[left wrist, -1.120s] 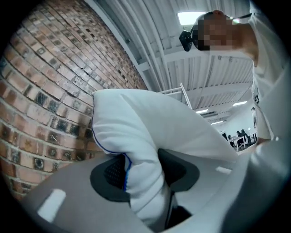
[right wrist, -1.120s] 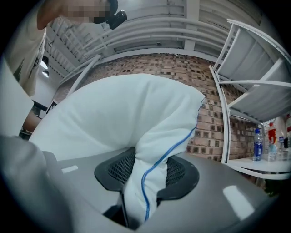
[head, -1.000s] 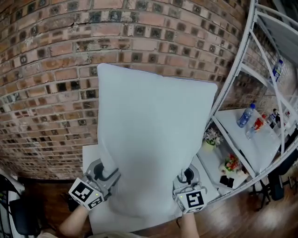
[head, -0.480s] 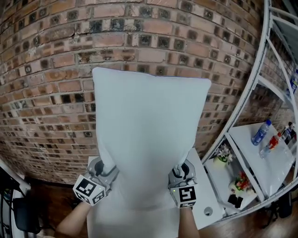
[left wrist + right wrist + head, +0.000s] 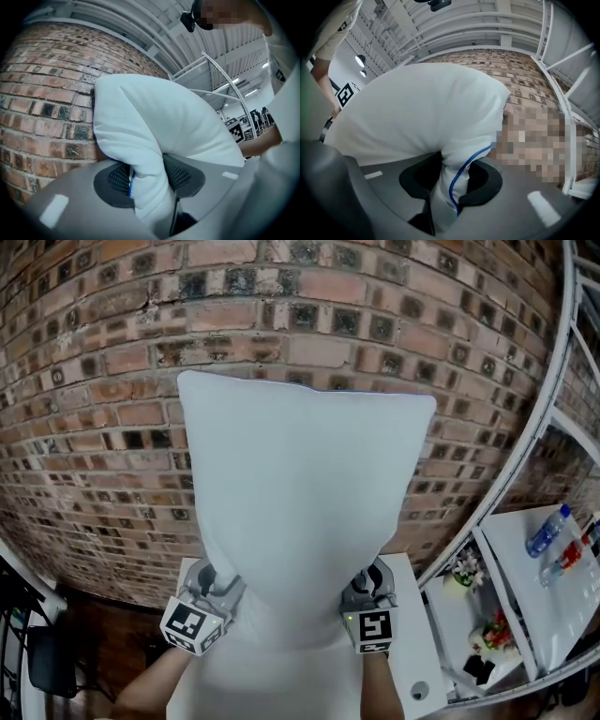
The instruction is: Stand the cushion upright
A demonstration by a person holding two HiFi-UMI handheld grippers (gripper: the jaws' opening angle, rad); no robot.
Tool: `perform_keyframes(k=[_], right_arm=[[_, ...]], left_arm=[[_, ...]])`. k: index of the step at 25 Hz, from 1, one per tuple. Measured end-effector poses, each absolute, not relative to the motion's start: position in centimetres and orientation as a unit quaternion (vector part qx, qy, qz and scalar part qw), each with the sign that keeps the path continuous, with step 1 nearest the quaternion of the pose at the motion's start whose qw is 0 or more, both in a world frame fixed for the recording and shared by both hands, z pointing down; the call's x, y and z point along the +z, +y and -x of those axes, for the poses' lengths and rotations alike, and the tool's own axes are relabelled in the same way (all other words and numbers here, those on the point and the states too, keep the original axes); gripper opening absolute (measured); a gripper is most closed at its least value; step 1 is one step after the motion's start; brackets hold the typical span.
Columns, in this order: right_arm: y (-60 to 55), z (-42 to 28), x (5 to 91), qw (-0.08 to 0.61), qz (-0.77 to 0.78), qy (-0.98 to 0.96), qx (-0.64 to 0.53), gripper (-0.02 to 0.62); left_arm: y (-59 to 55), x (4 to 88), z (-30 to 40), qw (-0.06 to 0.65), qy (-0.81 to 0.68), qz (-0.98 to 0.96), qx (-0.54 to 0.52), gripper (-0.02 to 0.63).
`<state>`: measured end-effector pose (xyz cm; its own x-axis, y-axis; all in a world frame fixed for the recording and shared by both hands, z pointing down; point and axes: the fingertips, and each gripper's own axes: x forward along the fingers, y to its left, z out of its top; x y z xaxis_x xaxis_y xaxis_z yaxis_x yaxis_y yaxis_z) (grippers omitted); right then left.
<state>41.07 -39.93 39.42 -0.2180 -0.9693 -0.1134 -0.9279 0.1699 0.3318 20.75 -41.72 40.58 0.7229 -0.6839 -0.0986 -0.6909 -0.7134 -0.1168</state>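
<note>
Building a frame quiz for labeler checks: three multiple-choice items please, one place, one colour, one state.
1. Where does the cushion stand?
A) on a shelf
B) in front of the brick wall
C) flat on the floor

2. What colour is the seam line on the cushion?
A) red
B) green
C) blue

3. The left hand-held gripper is:
A) shut on the cushion
B) open, empty
C) out of view

Key:
B: bricks show behind it.
C: a blue line runs along its edge in the right gripper view.
A: its jaws pinch the fabric.
</note>
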Motion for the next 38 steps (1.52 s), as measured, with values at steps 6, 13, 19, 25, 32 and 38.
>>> perform_keyframes(k=[6, 13, 19, 25, 32, 38], right_arm=[[-42.2, -42.3, 40.6, 0.067, -0.620, -0.766, -0.155, 0.121], [-43.8, -43.3, 41.7, 0.069, -0.617, -0.772, -0.137, 0.121], [-43.9, -44.1, 43.3, 0.080, -0.609, -0.783, -0.096, 0.141], [-42.8, -45.3, 43.4, 0.082, -0.644, -0.757, -0.076, 0.197], [-41.1, -46.2, 43.3, 0.092, -0.671, -0.732, -0.064, 0.227], [-39.7, -46.1, 43.4, 0.109, -0.683, -0.719, -0.066, 0.208]], left_arm=[[-43.4, 41.6, -21.6, 0.068, 0.385, 0.920, 0.015, 0.167], [-45.1, 42.7, -22.1, 0.044, 0.387, 0.921, 0.000, 0.172], [-45.1, 43.4, -21.5, 0.031, 0.381, 0.924, 0.007, 0.205], [-44.7, 43.7, -20.1, 0.016, 0.397, 0.918, 0.005, 0.242], [-44.0, 43.6, -18.9, 0.004, 0.414, 0.910, 0.001, 0.250], [-43.1, 43.4, -18.1, 0.004, 0.432, 0.902, -0.003, 0.250]])
